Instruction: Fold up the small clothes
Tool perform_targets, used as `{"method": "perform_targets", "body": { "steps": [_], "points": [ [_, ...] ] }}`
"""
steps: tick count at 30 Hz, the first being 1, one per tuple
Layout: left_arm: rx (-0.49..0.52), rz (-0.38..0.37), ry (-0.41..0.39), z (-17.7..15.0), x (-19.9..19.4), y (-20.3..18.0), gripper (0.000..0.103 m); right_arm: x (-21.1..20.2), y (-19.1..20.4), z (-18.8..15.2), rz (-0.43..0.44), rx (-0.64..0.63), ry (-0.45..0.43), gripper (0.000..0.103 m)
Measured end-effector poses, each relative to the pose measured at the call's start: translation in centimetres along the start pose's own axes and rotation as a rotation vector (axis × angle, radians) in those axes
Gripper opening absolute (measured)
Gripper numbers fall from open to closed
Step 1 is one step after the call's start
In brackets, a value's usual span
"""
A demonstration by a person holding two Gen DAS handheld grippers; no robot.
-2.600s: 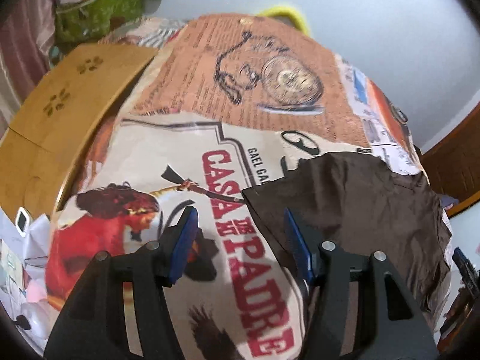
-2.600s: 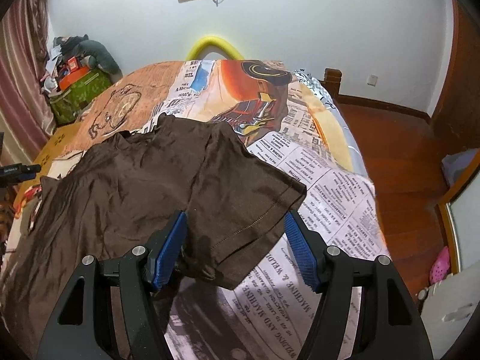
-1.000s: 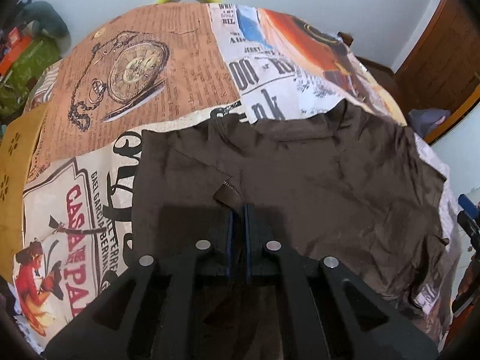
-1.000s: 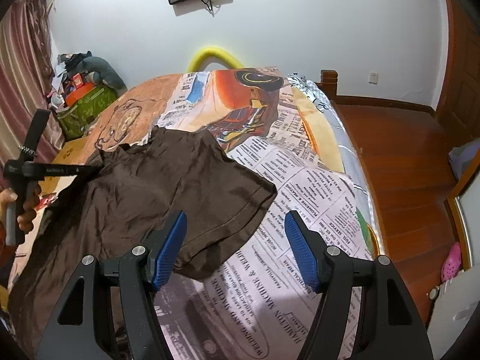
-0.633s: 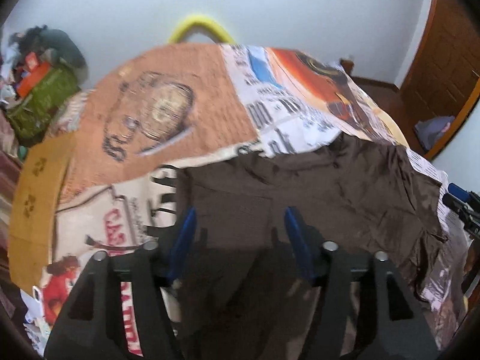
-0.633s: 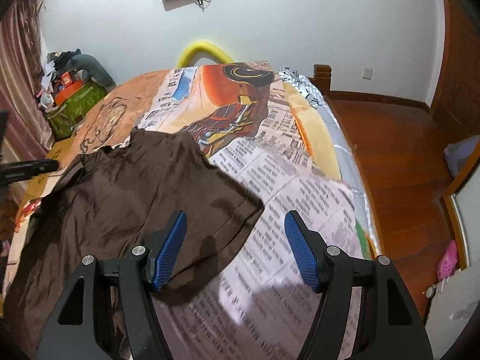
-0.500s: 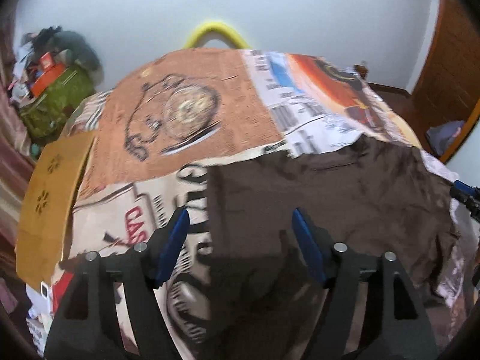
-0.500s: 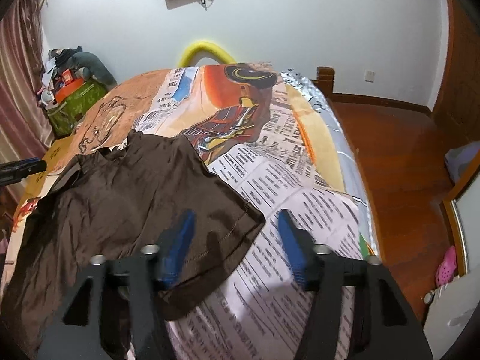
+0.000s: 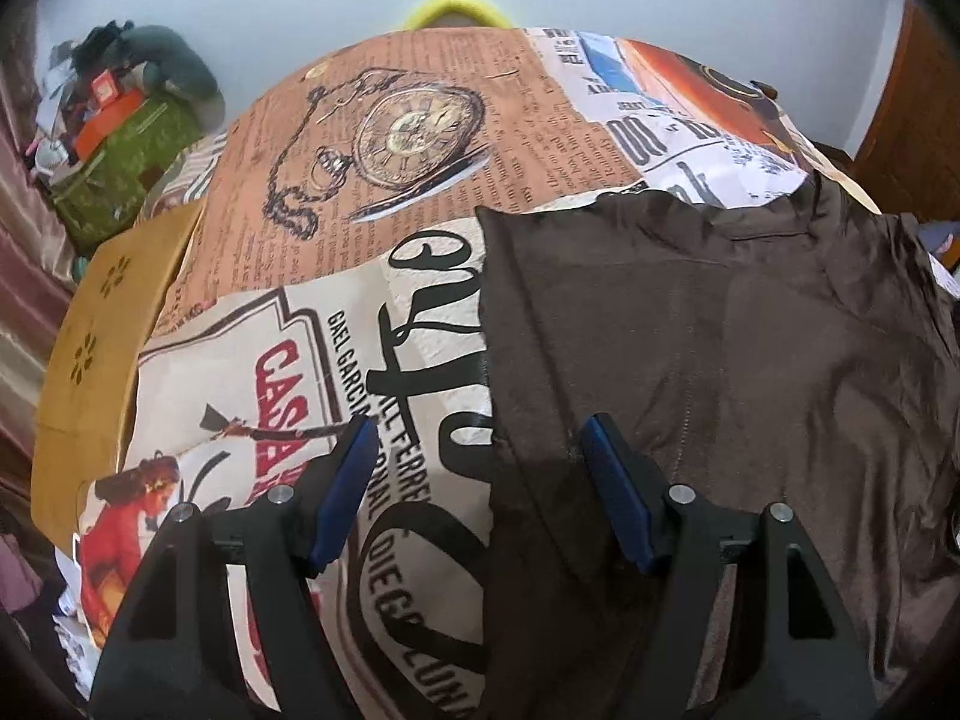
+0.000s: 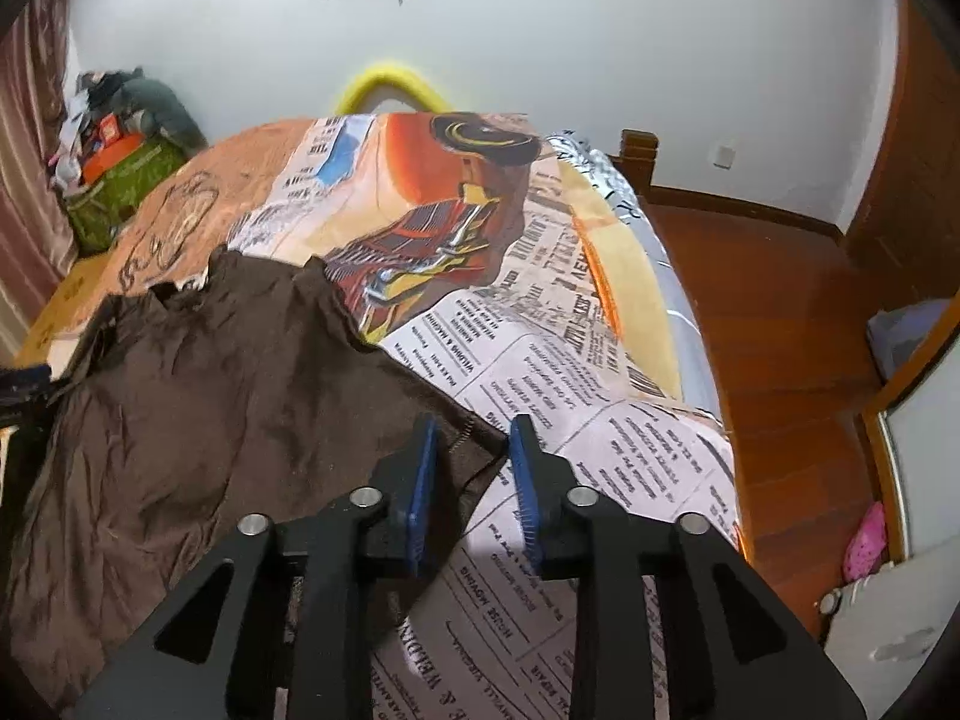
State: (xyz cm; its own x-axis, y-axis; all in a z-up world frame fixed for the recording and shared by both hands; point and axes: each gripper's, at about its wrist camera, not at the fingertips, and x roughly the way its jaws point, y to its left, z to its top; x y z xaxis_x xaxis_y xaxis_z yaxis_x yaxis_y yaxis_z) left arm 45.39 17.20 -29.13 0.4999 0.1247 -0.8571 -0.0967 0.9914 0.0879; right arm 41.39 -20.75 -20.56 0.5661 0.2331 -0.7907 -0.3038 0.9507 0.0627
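A dark brown T-shirt lies spread on the printed bedspread, its left side folded in to a straight edge. My left gripper is open and empty over that edge. In the right wrist view the shirt fills the left. My right gripper is half closed, its blue pads either side of the right sleeve's hem corner; the jaws stand apart and do not pinch the cloth.
A yellow wooden board lies along the bed's left side. A green bag with clutter stands behind it. Wooden floor and a pink slipper lie to the bed's right.
My left gripper let go of the folded left sleeve, opened and drew back to the shirt's left edge. My right gripper moved onto the right sleeve's corner and its jaws narrowed.
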Motion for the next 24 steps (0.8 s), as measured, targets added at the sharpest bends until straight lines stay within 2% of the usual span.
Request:
{"method": "perform_targets", "body": {
  "steps": [5, 10, 12, 13, 14, 18, 20, 24],
  "points": [
    [0.033, 0.005, -0.02, -0.5, -0.6, -0.3, 0.071, 0.4, 1.1, 0.1, -0.04, -0.066, -0.016, 0.04],
    [0.026, 0.001, -0.009, -1.1, -0.9, 0.1, 0.071, 1.9, 1.5, -0.2, -0.07, -0.1, 0.015, 0.04],
    [0.029, 0.01, -0.011, -1.3, -1.2, 0.2, 0.071, 1.9, 1.4, -0.1, -0.059, -0.09, 0.017, 0.032],
    [0.036, 0.021, -0.016, -1.4, -1.4, 0.1, 0.071, 1.9, 1.3, -0.1, -0.059, -0.084, 0.019, 0.019],
    [0.04, 0.028, -0.022, -1.6, -1.7, 0.0, 0.071, 2.0, 1.3, -0.1, -0.059, -0.08, 0.021, 0.013],
    [0.037, 0.022, -0.049, -2.0, -2.9, 0.2, 0.071, 1.5, 1.5, -0.1, -0.038, -0.081, 0.025, 0.008],
    [0.016, 0.011, -0.057, -2.3, -3.5, 0.8, 0.071, 0.7, 1.3, 0.3, 0.003, -0.044, 0.025, 0.007],
    [-0.016, 0.019, -0.077, -2.8, -4.6, 2.2, 0.071, -1.8, 1.9, 2.0, 0.036, -0.022, -0.03, 0.007]
  ]
}}
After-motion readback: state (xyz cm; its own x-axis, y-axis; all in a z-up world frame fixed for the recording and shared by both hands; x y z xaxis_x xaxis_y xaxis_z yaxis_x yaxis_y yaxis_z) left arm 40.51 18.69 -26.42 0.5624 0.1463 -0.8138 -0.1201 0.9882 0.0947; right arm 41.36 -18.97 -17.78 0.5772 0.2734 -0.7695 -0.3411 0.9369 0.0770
